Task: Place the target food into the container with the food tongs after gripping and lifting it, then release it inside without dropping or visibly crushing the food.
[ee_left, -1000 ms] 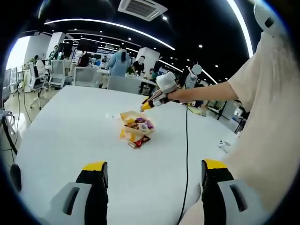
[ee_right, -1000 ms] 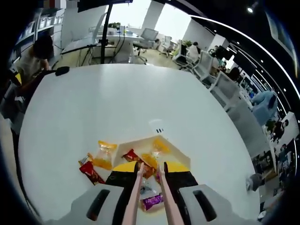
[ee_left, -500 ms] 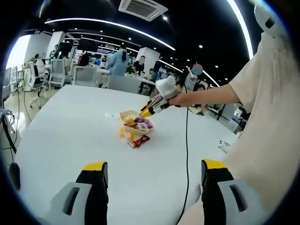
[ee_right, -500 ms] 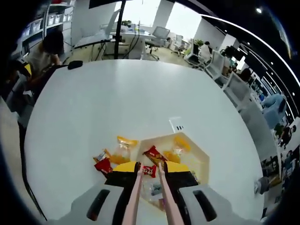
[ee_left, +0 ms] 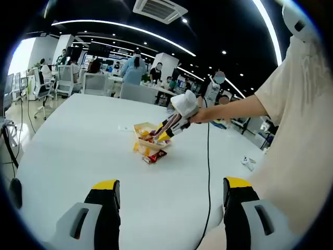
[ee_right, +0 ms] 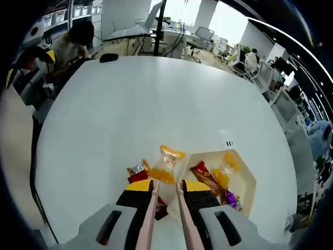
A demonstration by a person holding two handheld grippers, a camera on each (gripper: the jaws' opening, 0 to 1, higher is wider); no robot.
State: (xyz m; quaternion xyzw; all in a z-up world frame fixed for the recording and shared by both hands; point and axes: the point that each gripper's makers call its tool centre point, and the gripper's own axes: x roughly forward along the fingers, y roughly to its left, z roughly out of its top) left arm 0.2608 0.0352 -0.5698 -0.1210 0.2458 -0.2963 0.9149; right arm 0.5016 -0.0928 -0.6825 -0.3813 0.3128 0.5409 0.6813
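Tongs (ee_right: 165,208) clamped in the right gripper (ee_right: 165,194) aim at an orange snack packet (ee_right: 167,162) beside the container (ee_right: 248,179); left gripper (ee_left: 169,208) fingers apart, idle over the counter (ee_left: 78,151).

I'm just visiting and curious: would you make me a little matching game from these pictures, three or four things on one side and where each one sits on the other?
Things:
1. purple snack packet
2. clear packet with orange ends
3. pink food tongs
4. left gripper

Places:
A. held between the right gripper's jaws
B. inside the cream container
C. on the white table, beside the container
D. over bare table, away from the snacks

Pairs: 1-B, 2-C, 3-A, 4-D
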